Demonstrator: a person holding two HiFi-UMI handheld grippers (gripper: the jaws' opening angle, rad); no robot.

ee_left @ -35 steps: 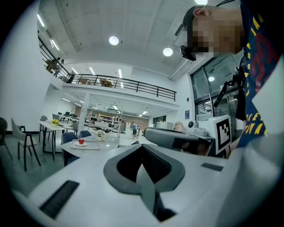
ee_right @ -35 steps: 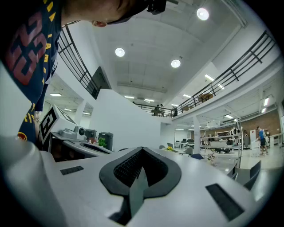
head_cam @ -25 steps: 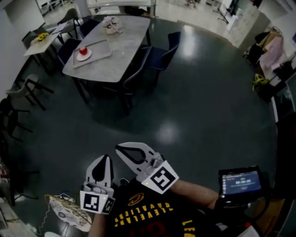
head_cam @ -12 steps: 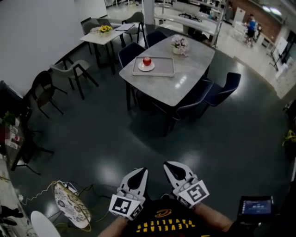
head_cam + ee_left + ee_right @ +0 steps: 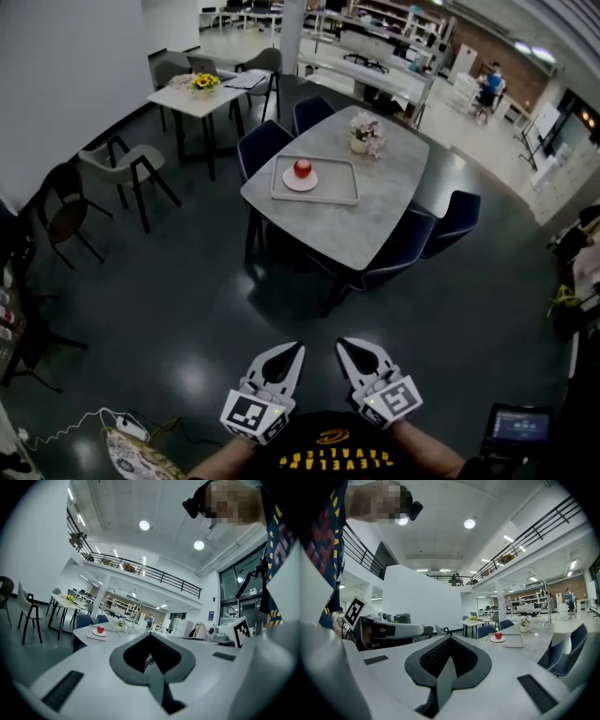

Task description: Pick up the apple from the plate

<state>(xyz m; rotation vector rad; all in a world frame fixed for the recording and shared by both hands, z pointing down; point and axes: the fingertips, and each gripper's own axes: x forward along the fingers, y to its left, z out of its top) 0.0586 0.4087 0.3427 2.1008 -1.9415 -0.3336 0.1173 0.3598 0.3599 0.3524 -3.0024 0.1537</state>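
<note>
My left tongs (image 5: 293, 351): closed tip to tip, nothing in them
My right tongs (image 5: 344, 347): closed as well, empty, just beside the left
Apple (image 5: 302, 169): on its plate (image 5: 290, 184) in a tray (image 5: 339, 190) on the surface (image 5: 370, 230), well apart from both tongs

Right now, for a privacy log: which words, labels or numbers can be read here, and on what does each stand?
"CLEVELAND": yellow print on the person's black shirt, seen upside down.
Small screen at lower right: text too small to read.
Marker cubes: square patterns only, no words.
</note>
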